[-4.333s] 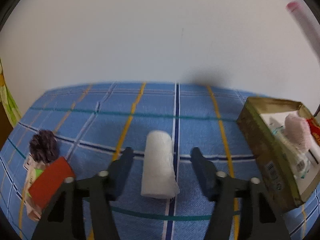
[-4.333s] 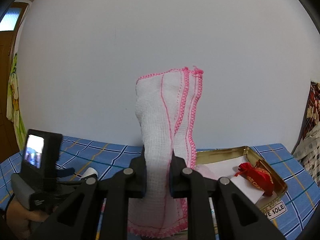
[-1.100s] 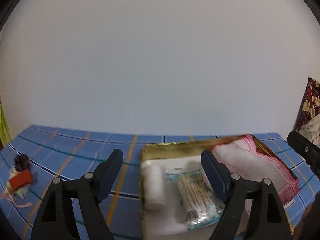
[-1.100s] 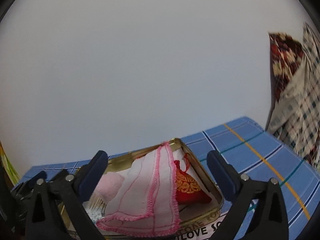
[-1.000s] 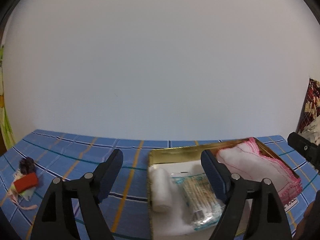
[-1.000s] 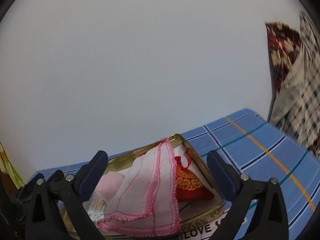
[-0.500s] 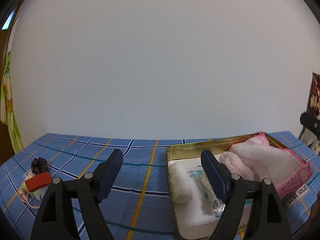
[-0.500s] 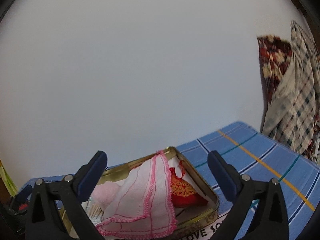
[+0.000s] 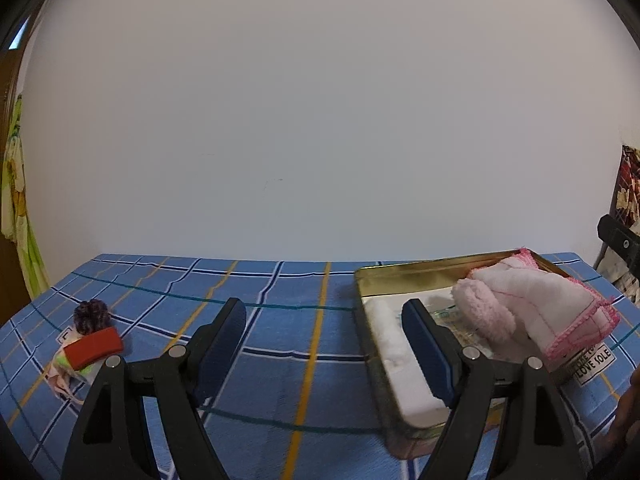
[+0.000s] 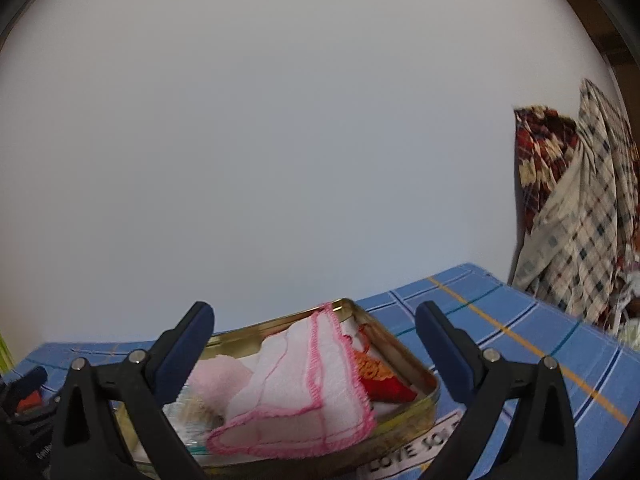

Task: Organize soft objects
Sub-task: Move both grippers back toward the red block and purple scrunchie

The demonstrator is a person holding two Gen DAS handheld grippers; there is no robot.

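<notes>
- While my left fingers [image 9: 324,324] stand wide apart with nothing between them, they hang over the blue checked cloth [image 9: 280,320] that covers the worktop, just left of the gold tin [image 9: 400,276].
- My right fingers [image 10: 316,320] are spread wide too and hold nothing; the tin [image 10: 416,364] lies beyond and between them.
- Inside the tin, the white cloth with pink stitched edging [image 10: 312,376] lies folded and draped over the other things, one corner reaching over the near rim.
- Beside it on the left sits a fluffy pink puff [image 10: 218,380], touching the cloth.
- On the right, partly under the cloth, is a red pouch with gold pattern [image 10: 380,376].
- From my left view, a white roll [image 9: 382,316] lies along the tin's left wall, on a white lining.
- Between the roll and the puff [image 9: 484,312] there is a clear packet [image 9: 448,316]; I cannot tell what is in it.
- A label on the tin's near side reads "LOVE SOLE" [image 9: 592,362].
- Far off on the left of the worktop, well apart from the tin, a small heap remains: a dark purple woolly ball [image 9: 92,312], a red band [image 9: 94,346] and some pale fabric [image 9: 64,372] under them.
- Checked and patterned fabrics [image 10: 580,208] hang at the right, past the worktop's edge.
- Behind everything is a plain pale wall [image 9: 320,120].
</notes>
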